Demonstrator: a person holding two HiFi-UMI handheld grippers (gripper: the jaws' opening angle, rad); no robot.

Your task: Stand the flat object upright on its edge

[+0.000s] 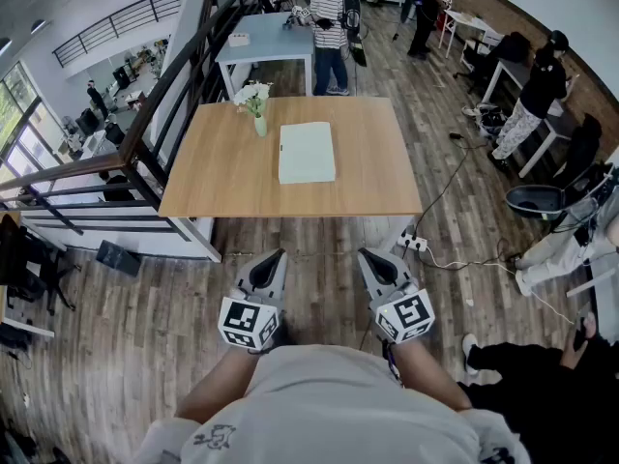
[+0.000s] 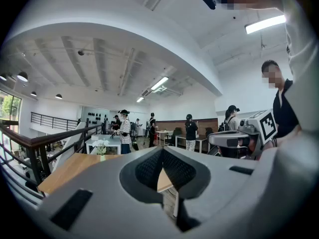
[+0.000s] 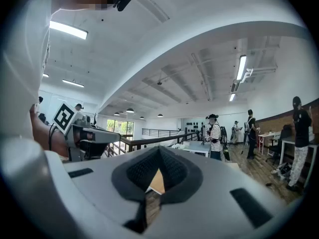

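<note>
Board (image 1: 307, 152) lies flat in the middle of the table (image 1: 222, 187), at twelve o'clock from the person, well apart from the left gripper (image 1: 277, 255) and right gripper (image 1: 368, 254), both pressed together and empty, so they should step in, spread the jaws and tip one long edge up.

A rectangular light-wood table (image 1: 222, 177) fills the centre of the head view. A small green vase of white flowers (image 1: 257, 106) stands near its upper-left corner. At top centre a person in a striped shirt (image 1: 329, 13) stands beside a pale blue table (image 1: 266, 42) (a small box sits on it). A black railing (image 1: 179, 66) runs up the left. A white power strip (image 1: 414, 243) lies on the brown plank floor (image 1: 116, 336) below the wooden table's lower-right corner.
</note>
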